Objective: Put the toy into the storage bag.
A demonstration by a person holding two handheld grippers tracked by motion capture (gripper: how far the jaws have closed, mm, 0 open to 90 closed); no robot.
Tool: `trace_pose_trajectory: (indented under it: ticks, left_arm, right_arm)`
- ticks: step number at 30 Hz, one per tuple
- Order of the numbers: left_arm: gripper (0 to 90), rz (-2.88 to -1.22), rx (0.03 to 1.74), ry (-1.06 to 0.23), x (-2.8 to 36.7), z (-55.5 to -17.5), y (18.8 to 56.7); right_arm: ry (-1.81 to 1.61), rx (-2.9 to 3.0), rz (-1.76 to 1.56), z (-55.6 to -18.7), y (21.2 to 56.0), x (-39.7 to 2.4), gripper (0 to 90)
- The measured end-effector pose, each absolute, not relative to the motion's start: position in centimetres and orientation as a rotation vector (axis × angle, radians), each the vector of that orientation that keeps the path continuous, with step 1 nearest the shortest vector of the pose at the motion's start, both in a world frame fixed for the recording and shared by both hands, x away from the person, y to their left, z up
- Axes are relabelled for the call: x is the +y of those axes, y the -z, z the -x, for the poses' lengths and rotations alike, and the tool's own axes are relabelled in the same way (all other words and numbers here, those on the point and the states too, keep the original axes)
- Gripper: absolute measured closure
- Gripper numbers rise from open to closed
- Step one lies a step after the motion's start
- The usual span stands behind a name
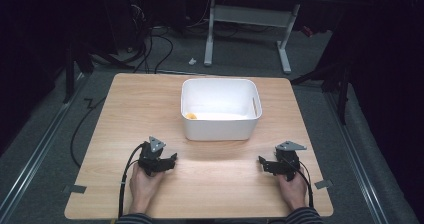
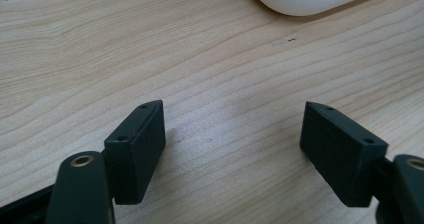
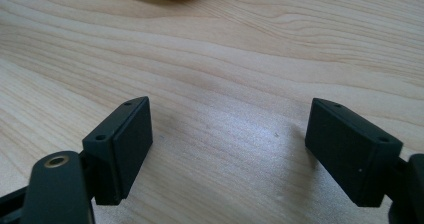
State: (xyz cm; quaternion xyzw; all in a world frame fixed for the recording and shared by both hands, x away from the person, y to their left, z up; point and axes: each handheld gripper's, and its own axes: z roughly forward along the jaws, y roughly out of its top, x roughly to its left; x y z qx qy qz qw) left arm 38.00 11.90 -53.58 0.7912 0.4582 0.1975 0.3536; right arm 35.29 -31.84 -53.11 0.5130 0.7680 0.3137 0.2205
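At the near edge of the wooden table (image 1: 210,194), the person's two hands enter from below, each holding a gripper that rests low over the tabletop. The left hand (image 1: 145,184) holds the left gripper (image 1: 172,160), which sits toward the left side of the table with its tips turned inward to the centre. In the left gripper view, its jaws stand spread wide with bare wood grain between them; nothing is held. The right hand (image 1: 293,186) holds the right gripper (image 1: 261,163), placed toward the right side and likewise pointing inward. In the right gripper view, its jaws are also spread wide over bare wood, with nothing between them. The two grippers are well apart from each other, roughly level along the near part of the table. A black cable (image 1: 122,184) trails from the left gripper back along the forearm.

Farther on, at the middle of the table, stands a white rectangular tub (image 1: 220,129), upright, apart from both grippers. A small yellow object (image 1: 191,116) lies on its floor in the near left corner; its kind cannot be determined. A rounded corner of the tub appears at the top of each gripper view.

Beyond the table, a grey floor, loose cables and a white desk frame (image 1: 247,19) are visible.
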Motion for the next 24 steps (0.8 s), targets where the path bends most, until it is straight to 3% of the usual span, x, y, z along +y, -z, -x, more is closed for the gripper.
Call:
trace_pose_trajectory:
  ticks: [24]
  left_arm:
    - [25.7, -2.035, 1.204, -0.513, 11.93, -38.0, 53.58]
  right_arm:
    - [-0.867, 2.134, -1.409, -35.18, 53.15, -31.39, 16.5]
